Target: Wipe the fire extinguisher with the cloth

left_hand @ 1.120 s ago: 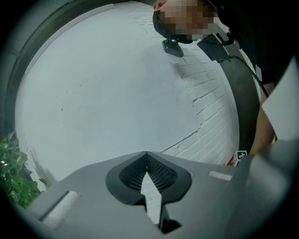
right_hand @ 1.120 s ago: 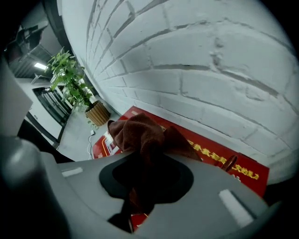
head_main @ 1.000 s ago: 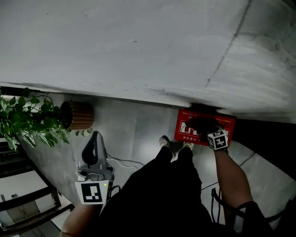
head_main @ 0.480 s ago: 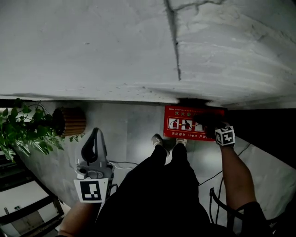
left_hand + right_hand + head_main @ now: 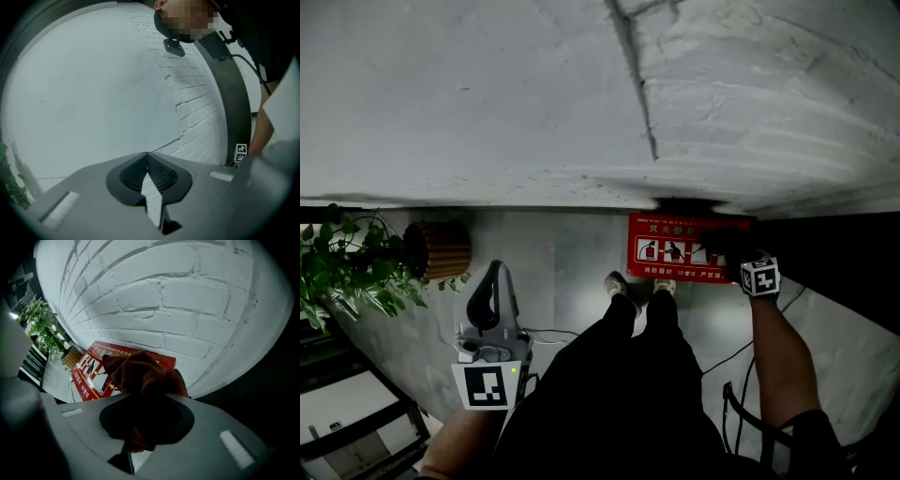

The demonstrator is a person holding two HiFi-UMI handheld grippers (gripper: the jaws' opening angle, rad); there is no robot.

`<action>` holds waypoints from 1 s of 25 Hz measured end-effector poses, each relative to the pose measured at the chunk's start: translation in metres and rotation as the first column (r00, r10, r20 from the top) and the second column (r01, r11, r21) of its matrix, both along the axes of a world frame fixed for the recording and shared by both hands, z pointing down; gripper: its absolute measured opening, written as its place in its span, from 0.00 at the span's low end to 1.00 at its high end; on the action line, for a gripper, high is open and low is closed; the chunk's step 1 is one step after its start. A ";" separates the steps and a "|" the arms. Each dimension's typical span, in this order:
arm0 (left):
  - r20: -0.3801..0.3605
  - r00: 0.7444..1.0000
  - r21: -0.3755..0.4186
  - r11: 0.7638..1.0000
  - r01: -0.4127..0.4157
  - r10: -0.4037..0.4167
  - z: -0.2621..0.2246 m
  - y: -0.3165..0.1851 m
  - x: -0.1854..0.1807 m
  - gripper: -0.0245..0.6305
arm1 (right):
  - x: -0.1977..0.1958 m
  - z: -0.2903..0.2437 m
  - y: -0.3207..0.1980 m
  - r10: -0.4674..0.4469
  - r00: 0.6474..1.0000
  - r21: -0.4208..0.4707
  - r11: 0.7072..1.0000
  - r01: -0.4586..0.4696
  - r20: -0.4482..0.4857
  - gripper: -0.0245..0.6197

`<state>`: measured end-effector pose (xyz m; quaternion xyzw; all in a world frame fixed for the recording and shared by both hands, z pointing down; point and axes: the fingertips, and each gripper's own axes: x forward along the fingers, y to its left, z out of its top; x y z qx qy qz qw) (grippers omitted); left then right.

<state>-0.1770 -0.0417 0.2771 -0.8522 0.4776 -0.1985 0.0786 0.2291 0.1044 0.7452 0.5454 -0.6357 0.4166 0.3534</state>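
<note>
Rust-red, soft woven cloth is bunched and clamped in the right gripper, its folds spilling past the jaw tips. It looks light, limp and grippy, so a pinch on the bunch should hold while the loose folds do the rubbing. The red, flat-fronted fire-extinguisher box with white pictograms sits at the foot of the white brick wall, just beyond the cloth. It looks rigid and smooth; no cylinder shows. The left gripper hangs aside, jaws together on nothing.
</note>
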 end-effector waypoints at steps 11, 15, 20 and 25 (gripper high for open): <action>0.008 0.997 0.011 0.997 0.079 -0.079 -0.005 0.004 -0.044 0.04 | -0.151 -0.029 -0.048 -0.267 0.963 0.103 0.959 0.263 0.031 0.14; 0.044 0.992 0.019 0.993 0.118 -0.118 -0.008 0.011 -0.068 0.04 | -0.253 -0.031 -0.066 -0.424 0.901 0.150 0.900 0.409 0.092 0.14; 0.088 0.982 0.023 0.985 0.168 -0.170 -0.011 0.019 -0.098 0.04 | -0.334 -0.018 -0.077 -0.523 0.839 0.126 0.852 0.509 0.148 0.14; 0.118 0.972 0.025 0.979 0.200 -0.201 -0.015 0.023 -0.116 0.04 | -0.341 0.008 -0.069 -0.486 0.851 0.051 0.872 0.487 0.199 0.14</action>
